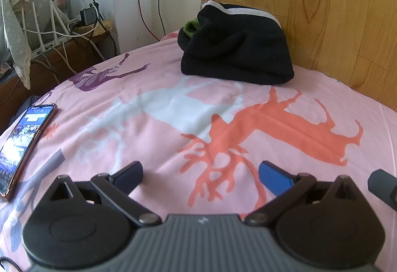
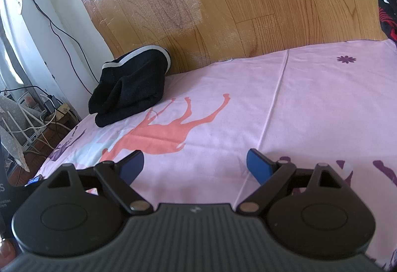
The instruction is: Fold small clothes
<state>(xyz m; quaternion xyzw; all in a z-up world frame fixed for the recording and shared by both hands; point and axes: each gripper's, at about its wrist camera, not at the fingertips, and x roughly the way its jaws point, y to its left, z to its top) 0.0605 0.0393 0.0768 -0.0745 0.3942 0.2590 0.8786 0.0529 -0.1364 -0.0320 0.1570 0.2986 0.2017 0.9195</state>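
1. The black garment (image 1: pixel 235 48) lies in a folded heap on the bed, ahead of both tongs and well apart from them, against the wooden headboard (image 1: pixel 322 11). From the left tongs (image 1: pixel 201 172) it sits ahead and slightly right; from the right tongs (image 2: pixel 194 162) it sits ahead and far to the left.
2. Its long side seems to run along the headboard, white-striped edge at the back, a bit of green cloth (image 1: pixel 192 24) at its left end. I judge the left tongs the nearer.
3. Both tongs are spread wide with nothing between them, hovering over the sheet.
4. The pink sheet (image 1: pixel 173 110), printed with deer shapes, looks soft and smooth.
5. A phone (image 1: pixel 22 145) lies left of the left tongs. Cables and a charger (image 1: pixel 88 15) crowd the far-left corner; another dark garment (image 2: pixel 388 11) shows far right of the right tongs.
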